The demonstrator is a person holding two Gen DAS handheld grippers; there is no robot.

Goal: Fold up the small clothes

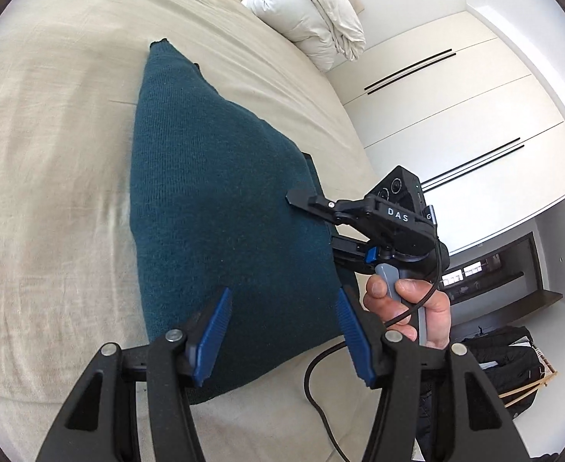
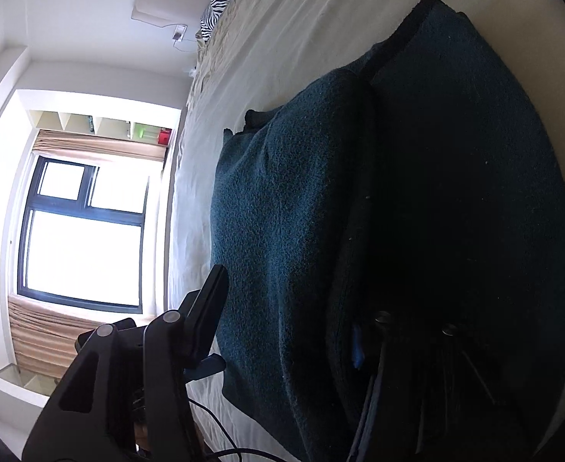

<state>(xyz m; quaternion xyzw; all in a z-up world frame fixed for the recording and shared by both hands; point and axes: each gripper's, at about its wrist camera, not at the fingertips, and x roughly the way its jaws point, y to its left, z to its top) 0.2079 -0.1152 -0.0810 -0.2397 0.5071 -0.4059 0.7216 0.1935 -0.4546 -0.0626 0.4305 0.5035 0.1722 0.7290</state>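
A dark teal knitted garment lies folded on the beige bed sheet. My left gripper is open, its blue pads spread just above the garment's near edge, holding nothing. My right gripper comes in from the right, jaws apart around the garment's right edge, one finger on top and one under the fold. In the right wrist view the garment fills the frame; the right gripper has one finger above the cloth and the other in shadow under a layer.
A heap of white bedding sits at the far end of the bed. White wardrobe doors stand to the right. A black cable trails over the sheet near me. A window lies beyond the bed.
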